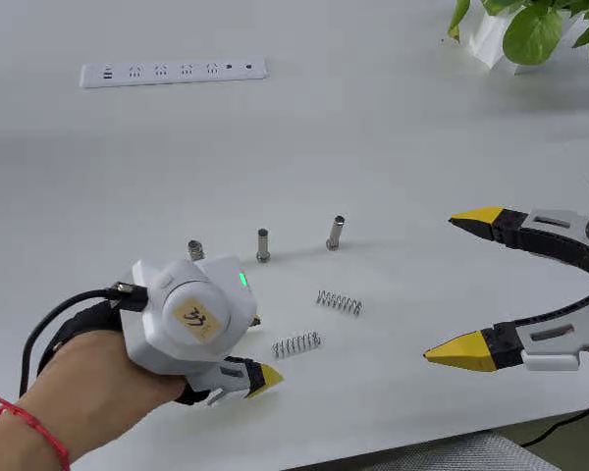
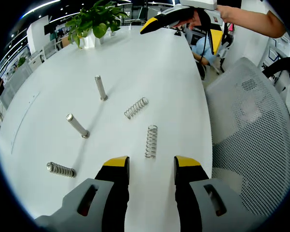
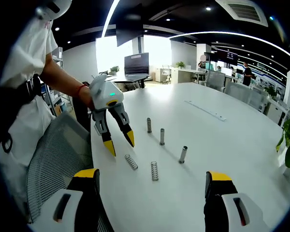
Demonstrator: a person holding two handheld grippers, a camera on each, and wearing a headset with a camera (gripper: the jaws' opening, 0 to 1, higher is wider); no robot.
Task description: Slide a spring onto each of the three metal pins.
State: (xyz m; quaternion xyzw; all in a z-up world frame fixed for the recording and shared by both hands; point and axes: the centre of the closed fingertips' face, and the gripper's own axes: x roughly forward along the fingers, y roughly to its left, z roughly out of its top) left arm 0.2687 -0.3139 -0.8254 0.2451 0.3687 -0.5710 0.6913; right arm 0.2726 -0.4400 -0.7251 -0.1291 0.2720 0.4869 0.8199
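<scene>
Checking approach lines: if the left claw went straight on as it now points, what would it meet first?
Likely the nearer loose spring, lying just ahead between the left claw's open jaws; its height above the table is unclear.

The left gripper (image 2: 152,164) points across the white counter (image 2: 174,77), its yellow-tipped fingers (image 2: 117,166) apart with nothing between them. A loose spring (image 2: 151,141) lies just ahead of the tips, and a second spring (image 2: 136,108) lies beyond it. To their left stand a far pin (image 2: 101,88) and a middle pin (image 2: 77,125), both bare. The nearest pin (image 2: 60,169) wears a spring. The right gripper (image 2: 180,36) hangs at the top, spread wide.
</scene>
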